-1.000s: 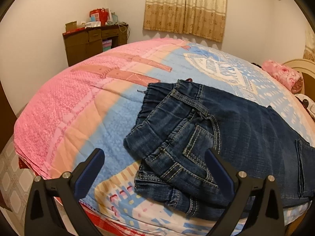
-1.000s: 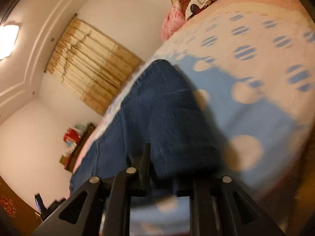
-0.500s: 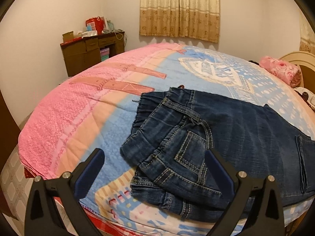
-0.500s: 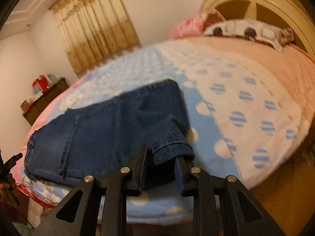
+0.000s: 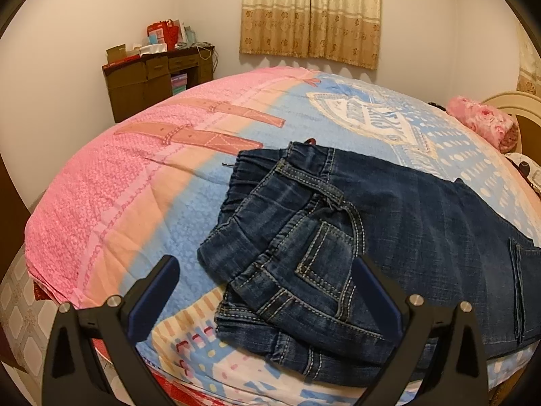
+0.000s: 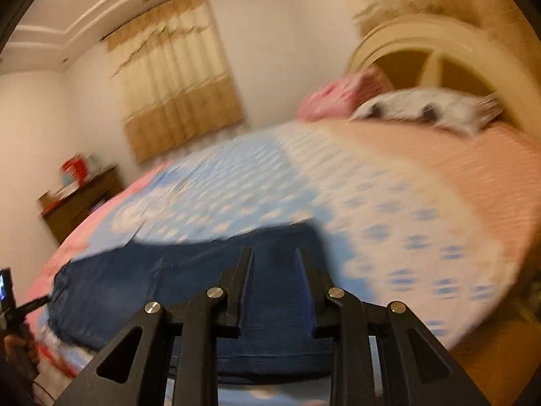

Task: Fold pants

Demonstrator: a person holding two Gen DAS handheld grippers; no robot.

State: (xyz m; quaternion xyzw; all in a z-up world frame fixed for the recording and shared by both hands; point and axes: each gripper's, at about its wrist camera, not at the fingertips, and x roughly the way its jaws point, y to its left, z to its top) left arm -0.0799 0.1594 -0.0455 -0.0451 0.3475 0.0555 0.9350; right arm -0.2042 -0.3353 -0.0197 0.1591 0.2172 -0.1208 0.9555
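Jeans [image 5: 389, 237] on patterned bedspread [image 5: 135, 203], hem pinched in right gripper [image 6: 274, 270], left gripper [image 5: 267, 291] wide, curtain [image 5: 311, 13] behind

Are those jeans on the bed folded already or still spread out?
Partly folded. The jeans lie doubled lengthwise, one leg over the other, still stretched along the bed; the right gripper holds the hem end.

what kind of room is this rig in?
Almost certainly a home bedroom: a large bed with a pink and blue patterned cover fills the view, with pillows against an arched headboard. A curtained window and a cluttered wooden desk stand along the walls.
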